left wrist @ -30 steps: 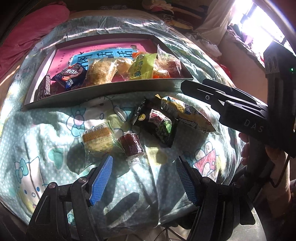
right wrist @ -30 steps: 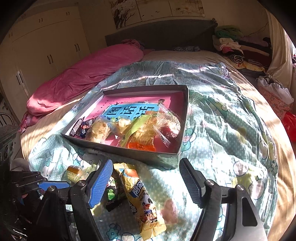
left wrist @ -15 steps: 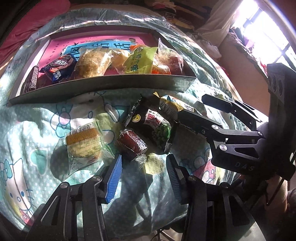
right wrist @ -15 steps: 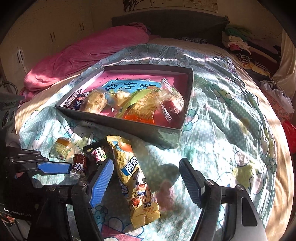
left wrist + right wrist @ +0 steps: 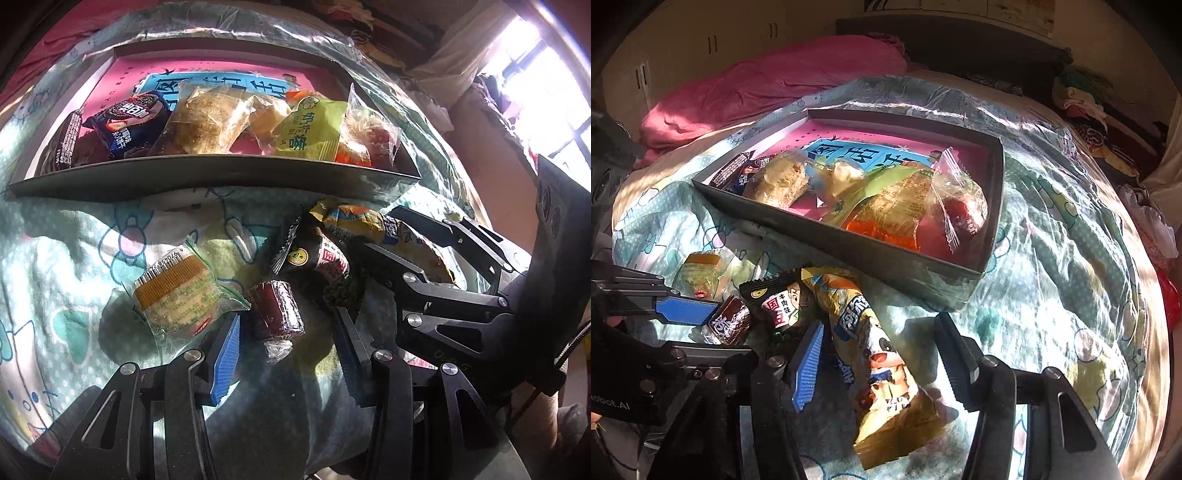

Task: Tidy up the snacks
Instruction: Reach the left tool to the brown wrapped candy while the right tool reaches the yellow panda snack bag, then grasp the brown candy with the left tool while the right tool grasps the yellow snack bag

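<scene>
The wrapped roll lies on the bed between the left claw's fingers, a cracker pack just left. The long snack bag lies between the right claw's fingers. Beyond both sits the snack-filled tray.

Home bedroom: bed w/ cartoon-print quilt, pink duvet, wardrobe, clothes pile.

Black claw, blue ribbed pads, silver screws
</scene>
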